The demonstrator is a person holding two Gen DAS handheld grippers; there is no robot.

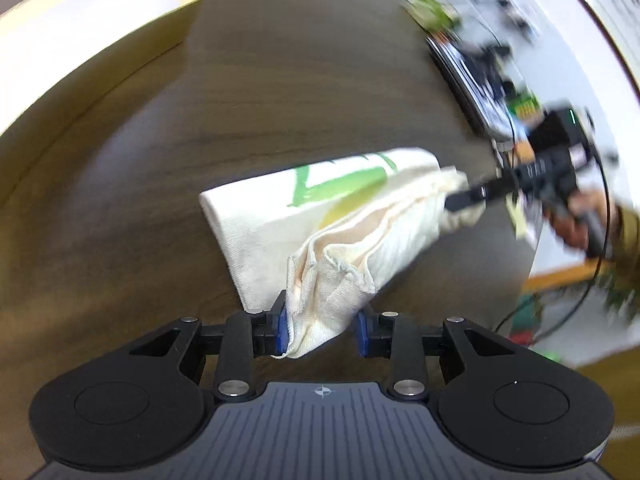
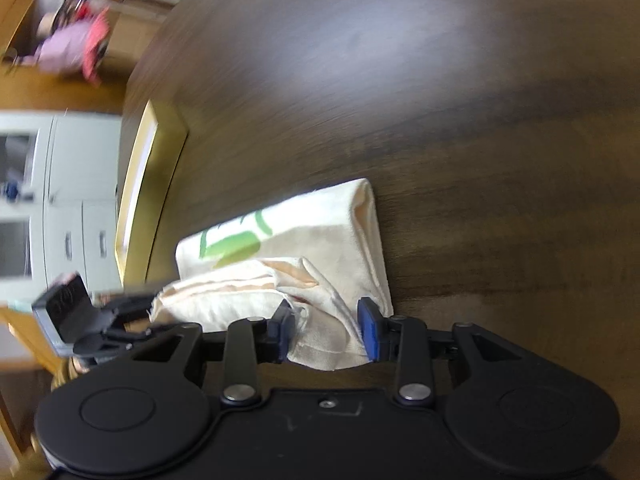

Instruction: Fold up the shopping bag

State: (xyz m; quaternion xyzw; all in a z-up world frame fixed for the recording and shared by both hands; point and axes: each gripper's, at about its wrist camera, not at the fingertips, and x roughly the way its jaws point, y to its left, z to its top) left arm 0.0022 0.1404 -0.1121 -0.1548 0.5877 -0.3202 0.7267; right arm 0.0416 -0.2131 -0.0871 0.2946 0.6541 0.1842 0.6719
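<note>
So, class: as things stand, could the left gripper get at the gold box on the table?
Probably not yet: the left gripper has a corner of the cloth shopping bag between its jaws. The table towards the gold box looks bare.

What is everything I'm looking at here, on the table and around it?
shopping bag: one, cream cloth with a green print, partly folded, on the table between the two grippers.
box: one, yellow-gold with a pale inside, shallow and open, on the table beyond the bag.
table: one, dark brown wood grain, under everything.
cabinet: one, pale grey-white with drawers, past the table edge; blurred.
background clutter: blurred dark, green and pink items off the table; cannot tell what they are.
left gripper: one, black with blue pads, jaws around a bunched corner of the bag.
right gripper: one, black with blue pads, jaws around the other end of the bag.
hand: one, holding the right gripper's handle.
</note>
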